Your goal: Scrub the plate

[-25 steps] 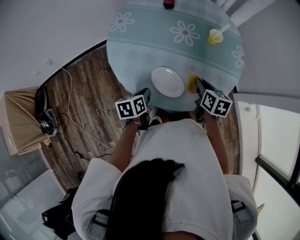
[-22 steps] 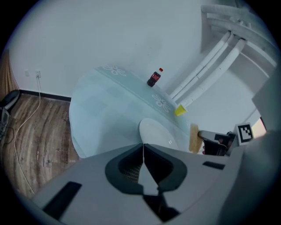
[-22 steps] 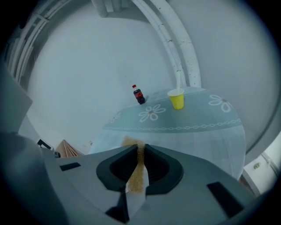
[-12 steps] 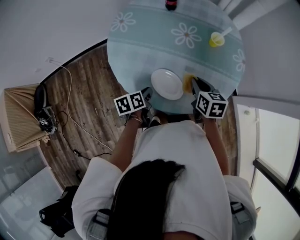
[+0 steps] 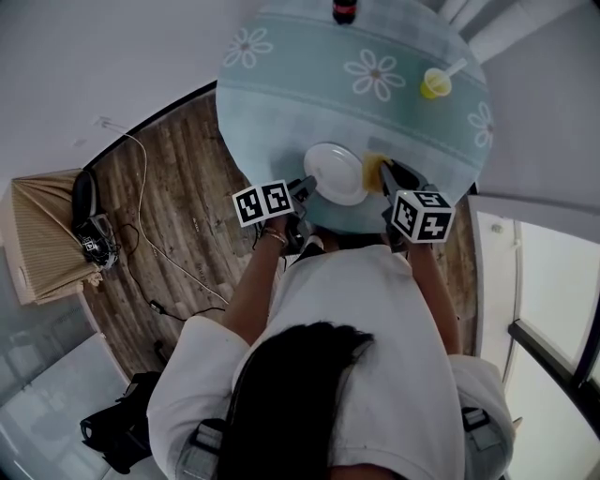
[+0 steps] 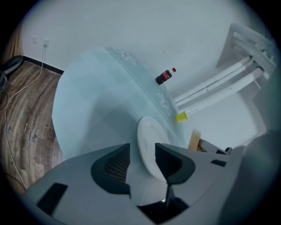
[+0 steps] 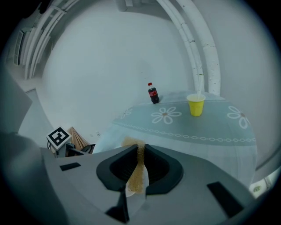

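A white plate (image 5: 336, 173) lies near the front edge of the round table (image 5: 281, 84). My left gripper (image 5: 305, 187) is at the plate's near left rim. In the left gripper view its jaws (image 6: 141, 149) have just been opening and stand wide, with the plate's rim (image 6: 148, 140) between them and a gap on the left side. My right gripper (image 5: 384, 173) is just right of the plate, shut on a thin yellow-brown sponge (image 5: 373, 169). The right gripper view shows the sponge (image 7: 138, 169) pinched edge-on between the pads.
A yellow cup with a straw (image 5: 432, 84) stands at the table's right and a cola bottle (image 5: 343, 11) at its far edge. The table's front edge lies right at my grippers. On the wood floor to the left are a cable (image 5: 141, 225) and a box (image 5: 42, 244).
The left gripper has crept up to the plate's rim and rolled a little. The right gripper with the sponge has edged left, closer to the plate's right rim.
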